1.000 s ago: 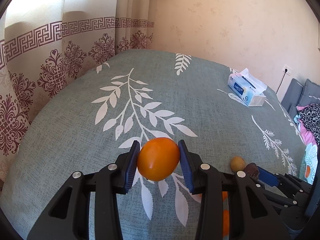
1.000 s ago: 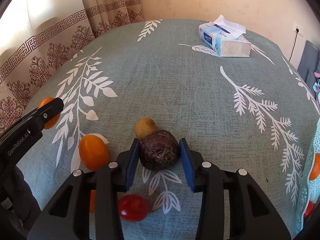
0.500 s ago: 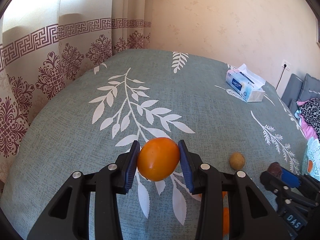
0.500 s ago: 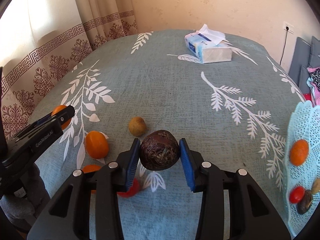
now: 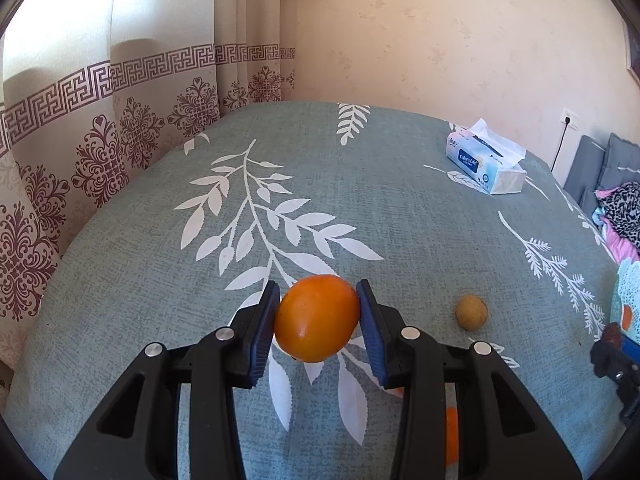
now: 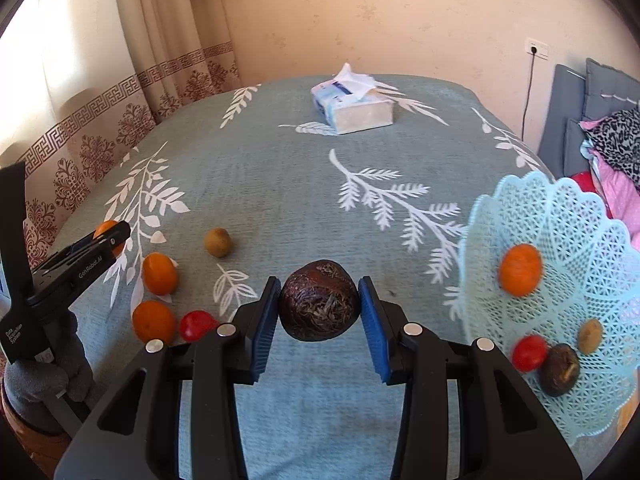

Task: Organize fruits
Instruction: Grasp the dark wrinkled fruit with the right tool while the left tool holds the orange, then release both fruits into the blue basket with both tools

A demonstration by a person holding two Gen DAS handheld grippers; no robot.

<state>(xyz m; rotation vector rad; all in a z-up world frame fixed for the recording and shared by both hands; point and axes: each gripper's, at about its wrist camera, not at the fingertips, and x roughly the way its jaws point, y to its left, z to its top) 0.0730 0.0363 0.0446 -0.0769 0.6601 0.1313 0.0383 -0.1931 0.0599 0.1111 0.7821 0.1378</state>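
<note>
Tablecloth [image 6: 304,184]: woven cloth, matt, coarse weave, printed white leaves. Basket [image 6: 500,216] at its right edge: pale blue plastic, openwork lattice, slight sheen. Orange fruit [image 5: 317,318]: smooth, glossy skin. Dark fruit [image 6: 319,306]: rough, fibrous, dull rind. Left gripper [image 5: 318,328] and right gripper [image 6: 319,308]: matt black plastic, ribbed blue pads, bright metal rivets. Tissue box [image 6: 352,104] beyond the basket: glossy wrap, soft paper
</note>
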